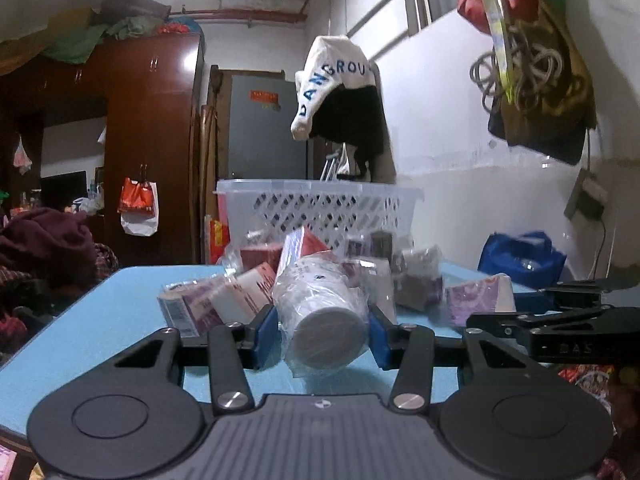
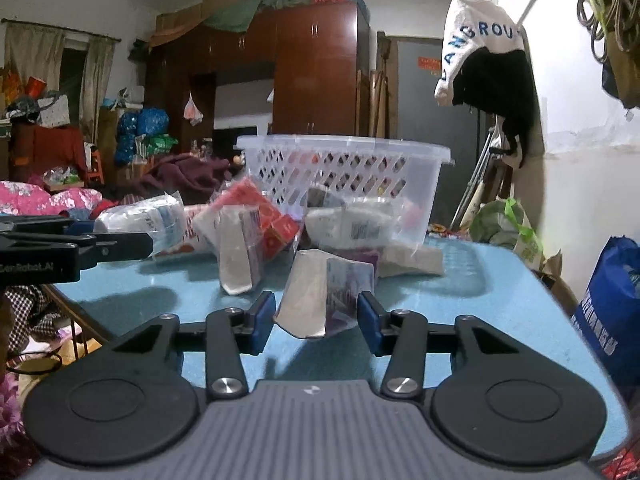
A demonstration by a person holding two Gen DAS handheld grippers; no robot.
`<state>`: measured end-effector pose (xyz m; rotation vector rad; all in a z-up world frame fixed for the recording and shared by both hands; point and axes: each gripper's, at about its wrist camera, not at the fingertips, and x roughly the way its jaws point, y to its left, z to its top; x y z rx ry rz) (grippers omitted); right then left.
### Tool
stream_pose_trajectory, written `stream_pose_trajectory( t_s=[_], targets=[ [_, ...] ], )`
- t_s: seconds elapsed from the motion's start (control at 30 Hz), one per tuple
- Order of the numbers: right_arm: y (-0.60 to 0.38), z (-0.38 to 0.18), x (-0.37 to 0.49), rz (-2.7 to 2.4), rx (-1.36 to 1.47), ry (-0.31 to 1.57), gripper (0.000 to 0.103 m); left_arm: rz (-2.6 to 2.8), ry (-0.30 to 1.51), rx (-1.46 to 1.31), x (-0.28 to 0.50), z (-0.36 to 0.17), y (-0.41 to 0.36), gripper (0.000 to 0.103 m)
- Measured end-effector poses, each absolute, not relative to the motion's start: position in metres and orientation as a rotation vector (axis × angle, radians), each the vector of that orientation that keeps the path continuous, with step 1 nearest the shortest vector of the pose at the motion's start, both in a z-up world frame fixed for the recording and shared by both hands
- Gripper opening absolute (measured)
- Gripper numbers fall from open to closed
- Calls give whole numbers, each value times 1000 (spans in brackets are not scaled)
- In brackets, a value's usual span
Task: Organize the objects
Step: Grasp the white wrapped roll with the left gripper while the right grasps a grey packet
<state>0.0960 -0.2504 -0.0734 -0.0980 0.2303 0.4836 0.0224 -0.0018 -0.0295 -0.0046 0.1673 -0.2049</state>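
The left gripper [image 1: 323, 330] has its blue pads [image 1: 265, 332] spread wide on either side of a white bottle wrapped in clear plastic [image 1: 324, 316], which lies on its side with its round base toward the camera; the right pad sits against the wrap, the left just beside it, so whether it is truly clamped cannot be told. The right gripper [image 2: 316, 318] is likewise wide apart, flanking a purple-and-white packet [image 2: 326, 294] that stands tilted on the table without clear contact on either pad. Both rest low over a light blue table [image 2: 460, 312]. Behind the bottle and the packet, a loose heap of wrapped boxes and packets [image 1: 248, 292] in red, white and purple lies near the middle of the table, and past it stands a white lattice basket [image 2: 344, 168] at the far edge. Beyond, the room is crowded: a dark red wardrobe [image 1: 148, 120] with bundles on top, a white cap lettered in blue [image 1: 336, 80] hanging by the wall, a blue bag [image 2: 612, 320] beside the table.
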Motion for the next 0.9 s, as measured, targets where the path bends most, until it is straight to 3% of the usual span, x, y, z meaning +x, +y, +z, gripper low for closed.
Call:
stream_pose_trajectory(
  t_s=[0.37,0.53,0.73,0.9],
  targets=[
    [-267,-61,96,462,-59,193,47,-207,138,-64,27,-20,13,51],
    [-273,-23,98,475,-16,94,47,-234,101,-74,33,7,17,51],
    [-241,61,179,527,-9,69,47,-258,126,-73,128,88,4,51],
    [-205,85,281,510,-44,292,47,-220,347,-104,230,112,-5,51]
  ],
)
